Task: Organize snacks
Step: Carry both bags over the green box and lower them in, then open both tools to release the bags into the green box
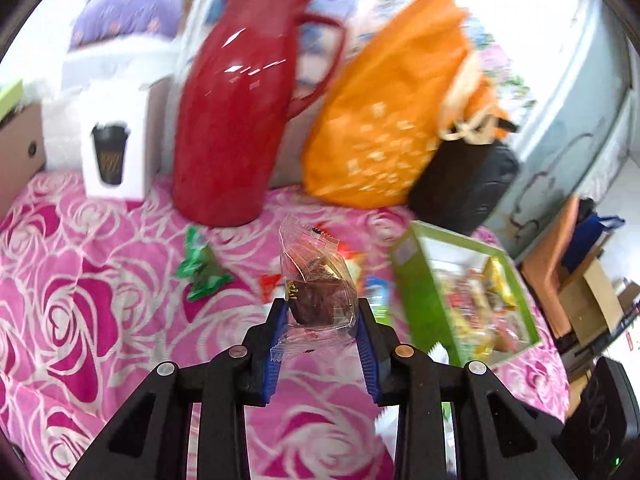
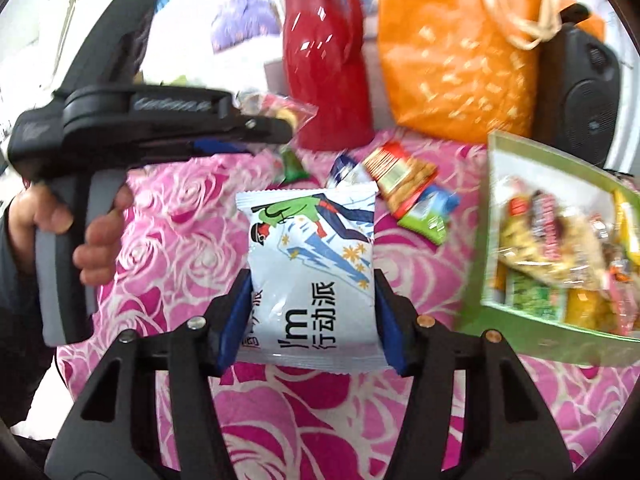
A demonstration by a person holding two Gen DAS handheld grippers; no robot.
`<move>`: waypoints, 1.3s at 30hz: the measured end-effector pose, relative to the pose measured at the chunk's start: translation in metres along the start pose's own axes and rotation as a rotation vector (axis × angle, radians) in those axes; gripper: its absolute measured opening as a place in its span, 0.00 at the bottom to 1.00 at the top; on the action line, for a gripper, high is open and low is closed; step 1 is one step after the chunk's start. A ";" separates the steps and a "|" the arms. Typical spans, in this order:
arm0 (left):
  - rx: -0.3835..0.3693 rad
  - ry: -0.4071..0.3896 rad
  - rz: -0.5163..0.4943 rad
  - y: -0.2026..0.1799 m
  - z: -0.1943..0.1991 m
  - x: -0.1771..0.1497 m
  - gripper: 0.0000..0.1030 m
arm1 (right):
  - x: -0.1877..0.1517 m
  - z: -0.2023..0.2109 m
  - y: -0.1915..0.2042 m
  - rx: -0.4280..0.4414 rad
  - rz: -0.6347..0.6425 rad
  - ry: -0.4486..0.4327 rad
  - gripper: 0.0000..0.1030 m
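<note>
My left gripper [image 1: 322,312] is shut on a clear-wrapped brown snack [image 1: 316,292], held above the pink rose cloth [image 1: 80,300]. My right gripper [image 2: 314,292] is shut on a white snack bag [image 2: 312,264] printed with a skier. A green box [image 2: 516,320] holding several snacks stands to the right; in the left wrist view the green box [image 1: 420,292] lies right of my fingers. Loose snacks stay on the cloth: a green wrapped candy [image 1: 202,272], a red and gold packet [image 2: 400,176], a blue and green packet [image 2: 430,212]. The left gripper [image 2: 256,128] shows at upper left in the right wrist view, with the person's hand [image 2: 92,236] on its handle.
A red jug [image 1: 244,104], an orange bag [image 1: 392,108] and a black speaker [image 1: 460,184] stand along the back. A white box printed with a cup [image 1: 112,140] and a cardboard box [image 1: 20,152] sit at the back left. The table edge falls off at right.
</note>
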State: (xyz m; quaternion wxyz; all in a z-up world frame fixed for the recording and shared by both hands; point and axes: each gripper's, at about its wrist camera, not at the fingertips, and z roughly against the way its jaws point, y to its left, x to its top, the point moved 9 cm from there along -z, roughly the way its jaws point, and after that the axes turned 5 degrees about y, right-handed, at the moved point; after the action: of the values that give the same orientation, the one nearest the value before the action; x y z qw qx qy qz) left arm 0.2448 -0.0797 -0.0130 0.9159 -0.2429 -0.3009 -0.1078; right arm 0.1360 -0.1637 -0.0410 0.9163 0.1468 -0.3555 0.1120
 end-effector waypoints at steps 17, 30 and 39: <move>-0.121 0.059 -0.263 -0.157 -0.035 0.004 0.32 | 0.022 0.073 -0.128 -0.280 -0.183 -0.158 0.57; -0.064 0.149 -0.280 -0.168 -0.124 0.024 0.33 | 0.041 0.031 -0.220 -0.352 -0.275 -0.114 0.57; 0.002 0.082 -0.262 -0.156 -0.124 0.029 0.82 | 0.036 0.017 -0.222 -0.399 -0.172 -0.108 1.00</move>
State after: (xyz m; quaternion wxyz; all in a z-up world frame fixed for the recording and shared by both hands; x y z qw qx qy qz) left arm 0.2765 -0.2790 -0.0229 0.9057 -0.1962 -0.2924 -0.2359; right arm 0.2203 -0.3727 -0.0462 0.9130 -0.0019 -0.4051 -0.0470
